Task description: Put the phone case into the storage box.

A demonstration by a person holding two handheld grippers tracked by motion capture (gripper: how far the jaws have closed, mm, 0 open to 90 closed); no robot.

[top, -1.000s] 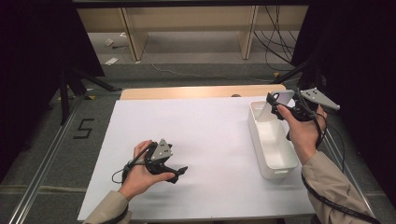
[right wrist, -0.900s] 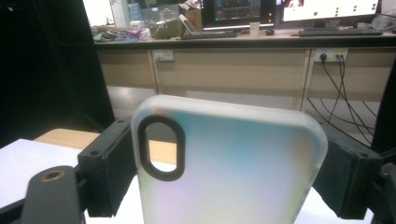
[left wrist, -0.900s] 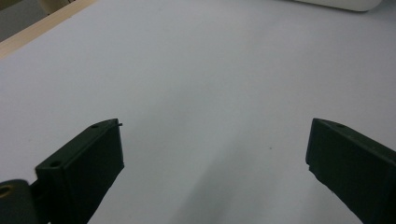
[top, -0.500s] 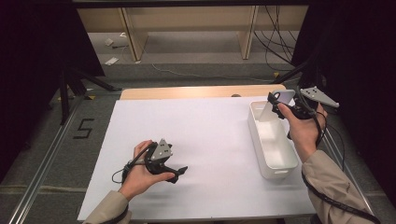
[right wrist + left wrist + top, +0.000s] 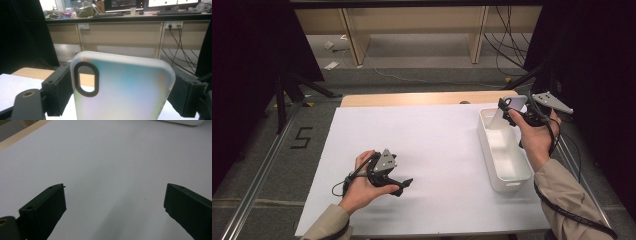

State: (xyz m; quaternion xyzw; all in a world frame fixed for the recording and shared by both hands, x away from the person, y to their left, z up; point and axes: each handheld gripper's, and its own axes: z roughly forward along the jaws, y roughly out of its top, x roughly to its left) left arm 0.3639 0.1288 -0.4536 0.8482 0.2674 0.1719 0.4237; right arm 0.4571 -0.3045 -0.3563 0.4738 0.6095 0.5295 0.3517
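- Over on the right of the high view, the right gripper (image 5: 510, 107) is raised above the far end of the white bin (image 5: 505, 176), and there is a phone case (image 5: 512, 102) caught between its jaws.
- In the right gripper view that phone case (image 5: 122, 87) takes the centre and lower half of the frame: frosted and translucent, with a faint rainbow sheen and a dark oval camera cutout at its upper left.
- The 2 black pads (image 5: 58, 87) press on the case's 2 long edges, 1 on each side, so the case stands upright with its cutout end on top.
- The case is in the air, clear of the bin and of the white table surface (image 5: 432, 145).
- The bin sits at centre right of the high view, long and narrow, running toward the back of the table.
- Down at lower left of that view, the left gripper (image 5: 404, 185) sits low over the white surface in the person's hand, well apart from the bin.
- In the left gripper view its 2 fingers (image 5: 46, 207) stand spread wide at the bottom corners, with bare white surface between them and a sliver of the bin at the upper right edge.
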